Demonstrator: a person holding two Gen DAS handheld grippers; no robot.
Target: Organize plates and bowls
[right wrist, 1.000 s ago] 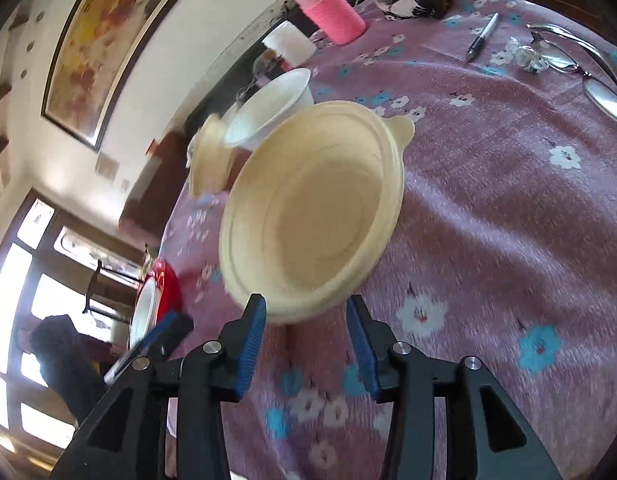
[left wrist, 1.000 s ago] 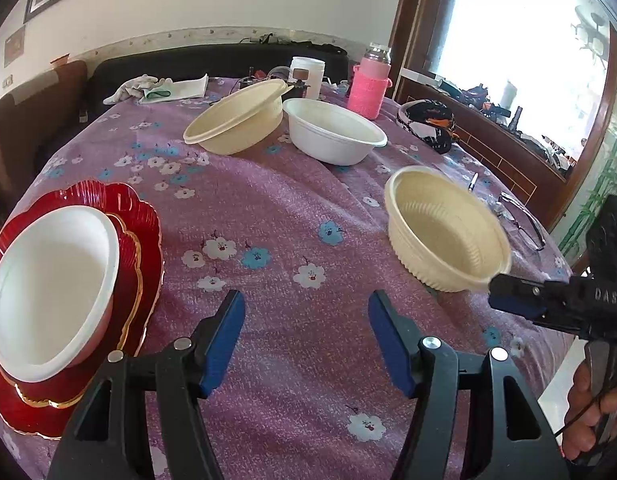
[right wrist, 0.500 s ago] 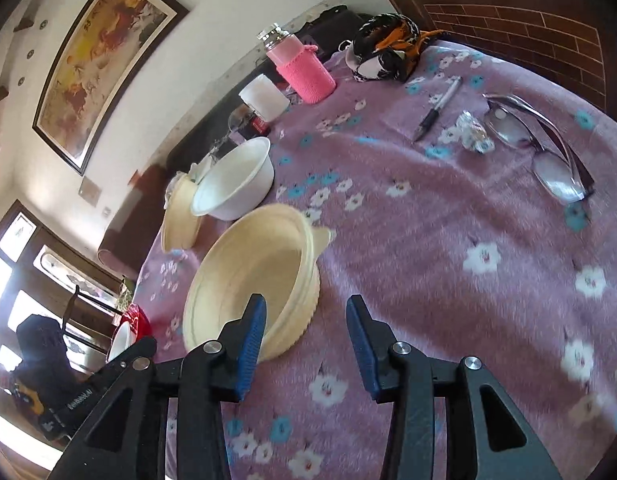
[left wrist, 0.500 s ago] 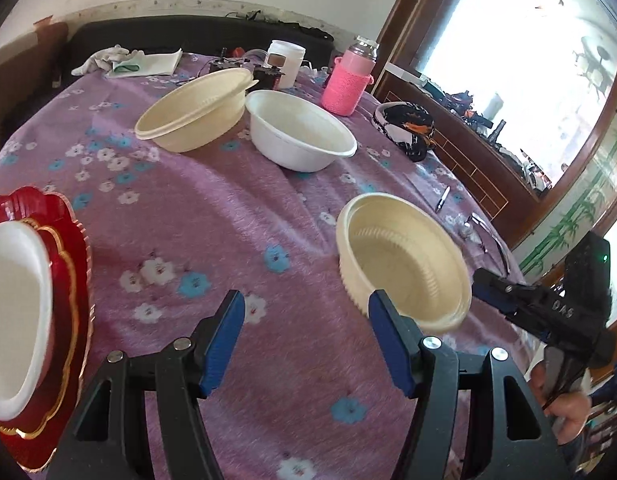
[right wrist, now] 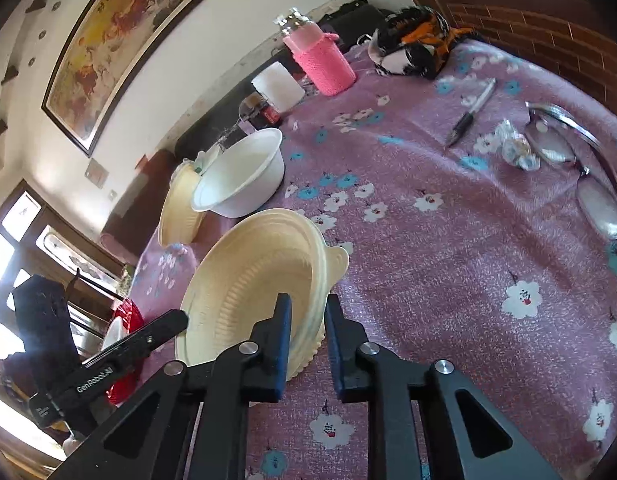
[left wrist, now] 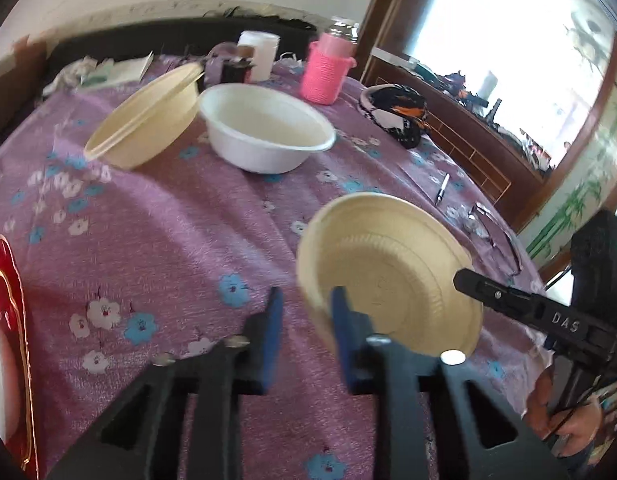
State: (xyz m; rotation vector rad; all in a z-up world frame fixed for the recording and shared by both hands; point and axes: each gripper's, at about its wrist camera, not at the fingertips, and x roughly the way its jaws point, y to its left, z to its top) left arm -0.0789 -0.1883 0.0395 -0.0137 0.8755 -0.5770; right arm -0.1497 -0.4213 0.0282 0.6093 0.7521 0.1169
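A cream bowl (left wrist: 392, 276) is tilted up off the purple flowered table (left wrist: 168, 240), held at two sides of its rim. My left gripper (left wrist: 304, 316) is shut on its near-left rim. My right gripper (right wrist: 306, 332) is shut on the opposite rim of the same bowl (right wrist: 252, 284). A white bowl (left wrist: 266, 128) and a second cream bowl (left wrist: 148, 120), tilted, sit at the far middle of the table. A red plate (left wrist: 8, 320) with a white bowl in it lies at the left edge.
A pink bottle (left wrist: 328, 68), a white jar (left wrist: 260, 54), a dark cap (left wrist: 396, 114), a pen (right wrist: 470, 114), a wrapped sweet (right wrist: 516, 148) and glasses (right wrist: 580, 168) lie on the far and right parts of the table. A window is at the right.
Both grippers have closed from open onto the near cream bowl's rim. The bowl has tipped up from the table, and the left view has moved right toward it.
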